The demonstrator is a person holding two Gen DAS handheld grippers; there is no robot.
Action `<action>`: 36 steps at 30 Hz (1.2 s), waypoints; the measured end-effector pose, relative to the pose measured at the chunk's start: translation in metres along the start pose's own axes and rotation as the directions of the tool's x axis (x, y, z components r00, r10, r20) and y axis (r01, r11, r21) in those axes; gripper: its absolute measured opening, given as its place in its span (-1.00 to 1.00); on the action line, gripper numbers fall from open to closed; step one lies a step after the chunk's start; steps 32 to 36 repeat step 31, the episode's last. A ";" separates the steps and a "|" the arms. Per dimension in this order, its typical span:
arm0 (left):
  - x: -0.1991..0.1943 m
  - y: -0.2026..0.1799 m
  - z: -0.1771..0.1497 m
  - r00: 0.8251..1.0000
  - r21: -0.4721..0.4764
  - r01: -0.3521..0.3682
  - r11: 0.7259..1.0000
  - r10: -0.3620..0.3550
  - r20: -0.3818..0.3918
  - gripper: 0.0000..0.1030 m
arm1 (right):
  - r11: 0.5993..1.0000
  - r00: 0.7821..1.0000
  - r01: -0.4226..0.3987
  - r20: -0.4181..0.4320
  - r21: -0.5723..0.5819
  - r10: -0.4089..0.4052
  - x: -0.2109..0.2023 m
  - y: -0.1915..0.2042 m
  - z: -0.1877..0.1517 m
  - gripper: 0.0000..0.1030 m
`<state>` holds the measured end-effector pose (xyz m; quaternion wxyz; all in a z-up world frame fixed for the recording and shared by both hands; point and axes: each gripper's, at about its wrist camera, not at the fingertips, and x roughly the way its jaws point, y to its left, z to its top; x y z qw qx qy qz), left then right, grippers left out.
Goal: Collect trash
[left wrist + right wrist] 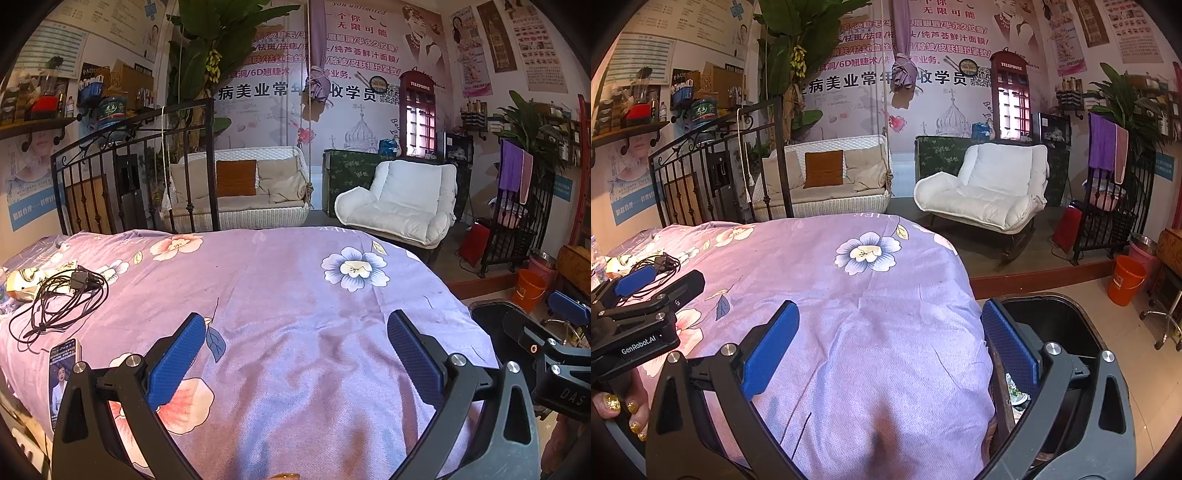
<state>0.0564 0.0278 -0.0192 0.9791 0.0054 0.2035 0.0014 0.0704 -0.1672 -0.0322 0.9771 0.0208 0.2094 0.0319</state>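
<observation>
A crumpled gold wrapper (22,282) lies at the far left of the bed, partly under a tangle of black cable (62,299); in the right wrist view the wrapper (618,262) is barely visible. My left gripper (295,321) is open over the purple floral sheet (295,280), with nothing between its blue pads. My right gripper (891,308) is also open and empty, straddling the bed's right edge. Its right finger hangs over a black trash bin (1052,325) beside the bed, which holds some scraps (1015,391).
A phone (62,373) with a lit screen lies near the left gripper's left finger. A hand with gold nails (613,406) holds the left gripper (661,282). An orange bucket (1126,280) and a chair base (1163,321) stand on the floor to the right.
</observation>
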 end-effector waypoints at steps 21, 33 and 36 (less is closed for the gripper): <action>-0.004 -0.006 -0.003 1.000 0.011 0.002 1.000 -0.002 0.006 0.90 | 1.000 1.000 0.005 -0.008 0.012 -0.005 0.003 -0.003 -0.006 0.90; -0.002 -0.006 -0.003 1.000 0.003 0.009 1.000 -0.009 -0.006 0.90 | 1.000 1.000 0.006 -0.010 0.015 -0.006 0.004 -0.003 -0.007 0.90; -0.002 -0.006 -0.003 1.000 0.003 0.009 1.000 -0.009 -0.006 0.90 | 1.000 1.000 0.006 -0.010 0.015 -0.006 0.004 -0.003 -0.007 0.90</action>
